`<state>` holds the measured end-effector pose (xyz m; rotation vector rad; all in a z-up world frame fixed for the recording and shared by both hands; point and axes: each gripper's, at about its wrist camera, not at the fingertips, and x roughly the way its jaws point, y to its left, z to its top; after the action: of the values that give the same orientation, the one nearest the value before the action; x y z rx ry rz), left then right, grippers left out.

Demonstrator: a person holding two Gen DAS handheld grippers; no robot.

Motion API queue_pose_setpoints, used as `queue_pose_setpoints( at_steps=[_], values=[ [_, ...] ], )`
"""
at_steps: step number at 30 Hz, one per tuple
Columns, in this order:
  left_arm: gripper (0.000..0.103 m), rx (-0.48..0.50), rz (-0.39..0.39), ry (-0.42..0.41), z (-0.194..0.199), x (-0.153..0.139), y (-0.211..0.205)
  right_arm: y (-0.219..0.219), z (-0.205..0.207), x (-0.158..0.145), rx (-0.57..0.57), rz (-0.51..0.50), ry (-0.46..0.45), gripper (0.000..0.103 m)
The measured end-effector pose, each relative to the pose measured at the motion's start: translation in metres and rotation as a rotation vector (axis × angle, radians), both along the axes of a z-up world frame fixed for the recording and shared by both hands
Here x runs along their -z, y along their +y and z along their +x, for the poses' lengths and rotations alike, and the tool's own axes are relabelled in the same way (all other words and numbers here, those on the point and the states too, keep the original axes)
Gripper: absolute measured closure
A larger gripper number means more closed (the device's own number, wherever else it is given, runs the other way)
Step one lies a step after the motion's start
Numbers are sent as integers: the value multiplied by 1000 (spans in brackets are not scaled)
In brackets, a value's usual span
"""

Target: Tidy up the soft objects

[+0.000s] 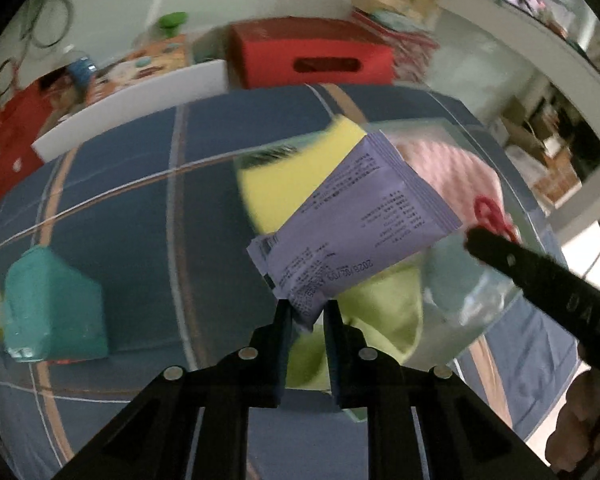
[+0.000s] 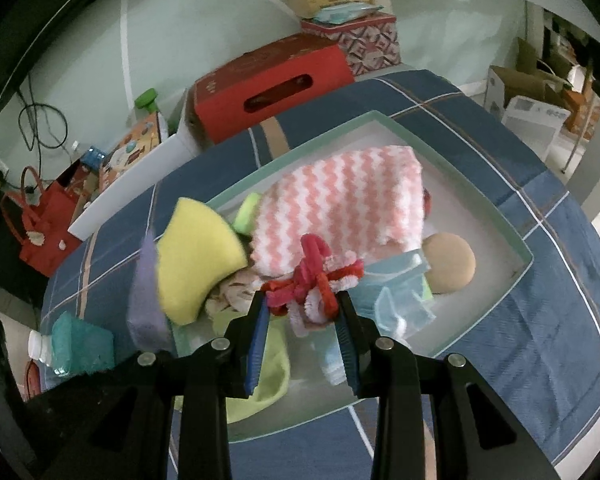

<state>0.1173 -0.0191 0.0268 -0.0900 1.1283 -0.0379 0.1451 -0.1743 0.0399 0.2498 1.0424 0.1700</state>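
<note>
Closest to you, your left gripper [image 1: 307, 320] pinches the corner of a purple packet [image 1: 356, 232], its two fingers closed tight on it. The packet hangs in the air over the shallow box [image 2: 496, 216]. Your right gripper [image 2: 304, 312] has a red and pink fuzzy bundle [image 2: 316, 280] sitting between its fingers. The fingers are partly open, and you cannot tell from here if they really squeeze it.

A little farther, many soft things already lie in the box: a green cloth [image 2: 272, 376], a light blue cloth [image 2: 400, 300], a tan round puff [image 2: 450, 262] and a pink and white wavy towel [image 2: 340, 208]. A yellow sponge [image 2: 198, 256] leans over the box's near left edge.

Out on the blue bed cover [image 2: 540, 320], a teal pack [image 1: 52, 304] stands well apart from the box.

So most of the job looks done. The packet and the fuzzy bundle need setting down, and maybe the teal pack too.

Far back, a red carton [image 2: 268, 88] sits past the bed.
</note>
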Motion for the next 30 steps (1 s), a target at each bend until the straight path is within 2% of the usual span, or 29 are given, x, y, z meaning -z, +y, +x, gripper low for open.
queue_pose_setpoints(
  at_steps=[6, 9, 11, 14, 18, 19, 21, 24, 28, 29, 30],
  values=[
    [85, 19, -12, 43, 12, 15, -8, -2, 0, -1, 10, 0, 1, 69],
    [84, 20, -52, 41, 8, 10, -6, 1, 0, -2, 3, 0, -6, 68],
    [82, 29, -46, 25, 5, 4, -6, 2, -1, -3, 1, 4, -10, 68],
    [71, 26, -61, 11, -2, -5, -5, 3, -1, -3, -6, 23, -7, 66],
    [61, -12, -62, -10, -10, -15, 5, 1, 0, -4, 3, 35, -4, 43],
    [59, -26, -61, -16, -12, -17, 8, 1, 0, -4, 5, 40, -6, 43],
    [46, -64, -58, -28, -15, -20, 18, 0, 0, -5, 12, 41, -8, 42],
    [41, -123, -32, -33, -20, -23, 32, -1, -1, -5, 26, 27, -7, 30],
    [28, -187, -12, -22, -28, -20, 47, 4, -4, -8, 22, 1, -17, 28],
    [23, -200, -14, -21, -30, -19, 51, 6, -5, -8, 17, -9, -19, 26],
    [18, -214, -17, -20, -33, -18, 55, 9, -7, -9, 11, -25, -21, 18]
  ],
)
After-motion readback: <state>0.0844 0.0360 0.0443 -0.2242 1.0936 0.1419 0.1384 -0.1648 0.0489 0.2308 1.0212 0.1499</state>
